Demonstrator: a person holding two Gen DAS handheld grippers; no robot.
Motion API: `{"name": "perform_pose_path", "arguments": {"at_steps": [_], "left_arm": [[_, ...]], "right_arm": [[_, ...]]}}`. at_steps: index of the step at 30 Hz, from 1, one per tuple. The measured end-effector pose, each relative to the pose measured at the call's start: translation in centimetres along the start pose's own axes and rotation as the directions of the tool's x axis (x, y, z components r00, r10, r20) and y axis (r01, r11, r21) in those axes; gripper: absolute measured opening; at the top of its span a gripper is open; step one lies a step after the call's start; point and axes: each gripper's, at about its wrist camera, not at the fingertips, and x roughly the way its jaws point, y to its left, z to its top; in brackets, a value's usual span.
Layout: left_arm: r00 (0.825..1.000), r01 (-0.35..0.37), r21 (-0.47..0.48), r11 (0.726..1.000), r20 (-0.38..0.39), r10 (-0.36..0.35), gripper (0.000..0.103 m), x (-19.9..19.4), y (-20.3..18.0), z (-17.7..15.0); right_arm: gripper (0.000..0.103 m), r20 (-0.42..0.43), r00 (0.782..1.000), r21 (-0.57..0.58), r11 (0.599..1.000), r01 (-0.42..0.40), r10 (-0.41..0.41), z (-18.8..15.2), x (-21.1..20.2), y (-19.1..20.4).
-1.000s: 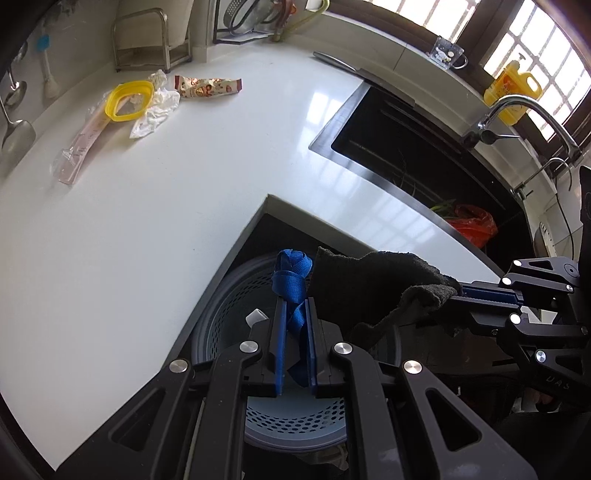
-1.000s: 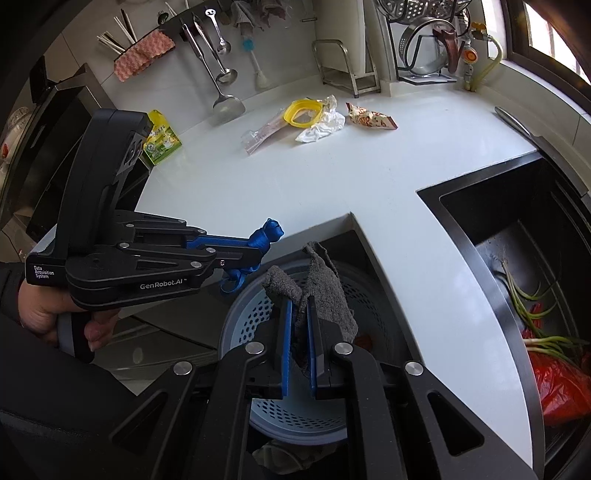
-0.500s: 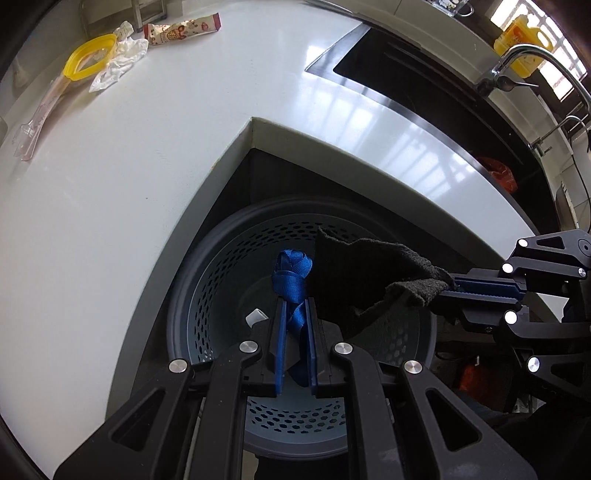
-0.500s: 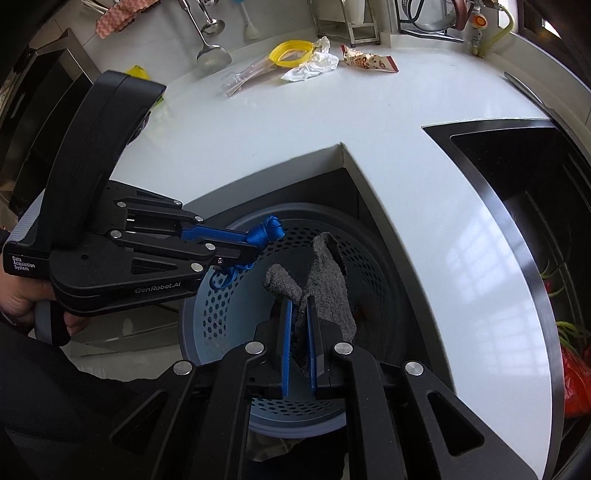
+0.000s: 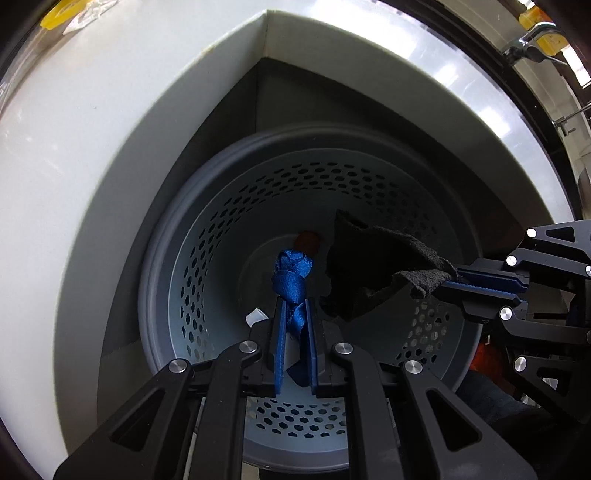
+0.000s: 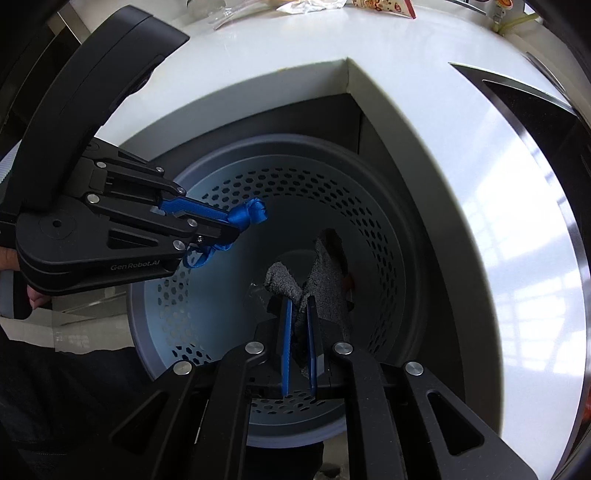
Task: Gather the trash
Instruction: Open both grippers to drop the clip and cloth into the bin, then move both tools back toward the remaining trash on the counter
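Observation:
My left gripper (image 5: 293,306) is shut on a knotted blue strap (image 5: 291,273) and holds it over the mouth of a grey perforated bin (image 5: 177,266). The left gripper (image 6: 236,227) and the strap (image 6: 249,214) also show in the right wrist view. My right gripper (image 6: 299,302) is shut on a dark grey cloth (image 6: 325,273), held inside the bin's (image 6: 399,229) opening. In the left wrist view the cloth (image 5: 369,266) hangs from the right gripper (image 5: 448,282). A red item (image 5: 308,240) and a small white piece (image 5: 255,317) lie at the bin's bottom.
The bin stands in a corner notch under the white countertop (image 5: 74,147). A yellow ring (image 5: 51,18) and wrappers (image 6: 380,5) lie at the far end of the counter. A dark sink (image 6: 532,107) is to the right, with a tap (image 5: 532,31) behind it.
Both grippers have moved down toward the bin's mouth with the strap and the cloth still held. The bin fills more of both views.

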Motion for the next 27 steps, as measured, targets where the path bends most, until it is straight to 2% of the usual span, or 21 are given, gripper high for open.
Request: {"name": "perform_pose_path", "arguments": {"at_steps": [10,11,12,13,14,15,17,18,21,27], "left_arm": [[1.000,0.018,0.001,1.000,-0.023,-0.018,0.017,0.7,-0.5,-0.2],[1.000,0.019,-0.001,1.000,-0.021,-0.019,0.025,0.7,-0.5,-0.2],[1.000,0.017,-0.004,1.000,-0.016,-0.017,0.038,0.7,-0.5,-0.1],[1.000,0.011,-0.009,1.000,-0.005,-0.011,0.046,0.5,-0.4,-0.1],[1.000,0.002,-0.015,1.000,0.010,-0.002,0.058,0.2,-0.3,-0.1],[1.000,-0.002,-0.021,1.000,0.023,0.003,0.062,-0.1,-0.2,-0.2],[1.000,0.007,-0.028,1.000,0.031,-0.006,0.064,-0.6,-0.2,-0.2],[0.999,0.000,-0.030,1.000,0.035,0.001,0.070,-0.9,-0.2,-0.2],[0.998,0.008,-0.050,0.999,0.055,-0.005,0.073,-2.0,-0.4,-0.3],[0.986,0.036,-0.115,0.993,0.163,-0.016,0.079,-6.6,0.9,-0.6]], "right_arm": [[0.007,-0.048,0.999,-0.040,0.999,0.017,-0.019,1.2,2.1,0.5],[0.009,-0.047,0.999,-0.037,0.999,0.017,-0.018,1.0,2.1,0.5],[0.022,-0.044,0.999,-0.033,0.999,0.020,-0.022,1.1,2.2,0.6],[0.034,-0.040,0.999,-0.029,0.999,0.023,-0.024,1.2,2.1,0.6],[0.054,-0.028,0.999,-0.026,0.999,0.027,-0.027,1.2,1.8,0.6],[0.058,-0.017,0.999,-0.025,0.999,0.031,-0.031,1.3,1.6,0.6],[0.058,-0.011,1.000,-0.022,0.999,0.027,-0.027,1.4,1.3,0.5],[0.059,-0.003,1.000,-0.018,0.999,0.029,-0.029,1.5,1.0,0.5],[0.060,0.022,1.000,-0.004,1.000,0.020,-0.020,1.7,0.1,0.3],[0.061,0.133,0.991,0.016,1.000,-0.009,0.007,2.1,-3.9,-0.4]]}}
